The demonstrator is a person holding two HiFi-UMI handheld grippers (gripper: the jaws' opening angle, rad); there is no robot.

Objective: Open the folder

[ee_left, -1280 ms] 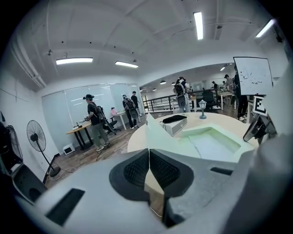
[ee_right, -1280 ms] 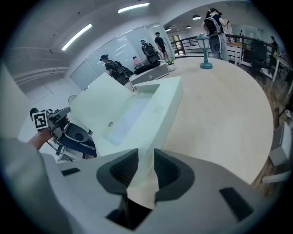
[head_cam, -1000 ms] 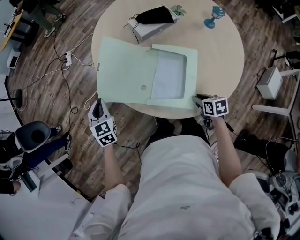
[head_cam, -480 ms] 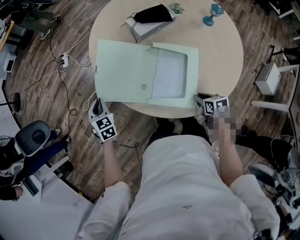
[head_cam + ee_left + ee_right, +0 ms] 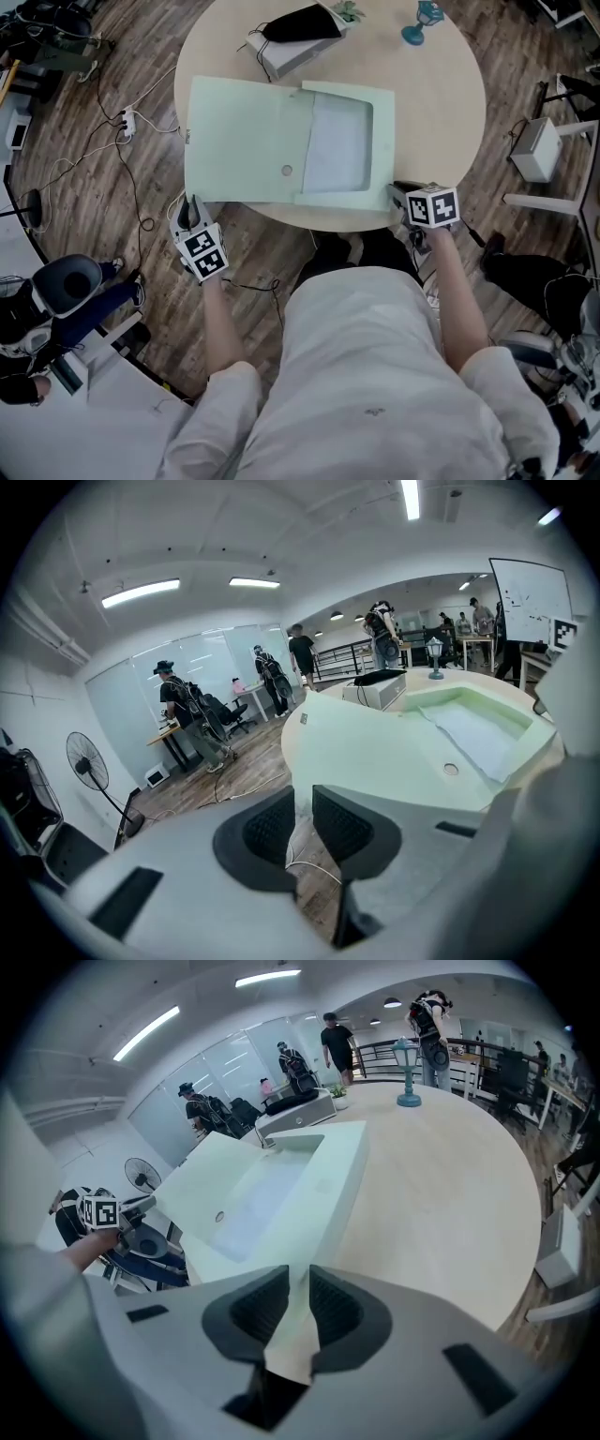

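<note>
The pale green folder (image 5: 253, 141) lies spread open on the round table (image 5: 431, 103), and its left flap overhangs the table edge. My left gripper (image 5: 192, 206) hovers off the table just below that flap's near corner. In the left gripper view its jaws (image 5: 303, 803) have just been opening and stand slightly apart, with only floor and a cable in the gap and the folder (image 5: 394, 752) corner just beyond the tips. My right gripper (image 5: 394, 193) sits at the near right corner. Its jaws have just been closing, and the right gripper (image 5: 298, 1283) pinches the folder (image 5: 272, 1185) corner.
At the table's far side stand a white box (image 5: 302, 54) with a black pouch (image 5: 300, 26) on it and a small blue figure (image 5: 419, 23). On the floor are cables and a power strip (image 5: 127, 117), a chair (image 5: 66, 277) at left and a white box (image 5: 536, 150) at right.
My left gripper has shifted a little down and sideways by the folder's near-left corner. The right gripper has stayed at the near-right corner.
</note>
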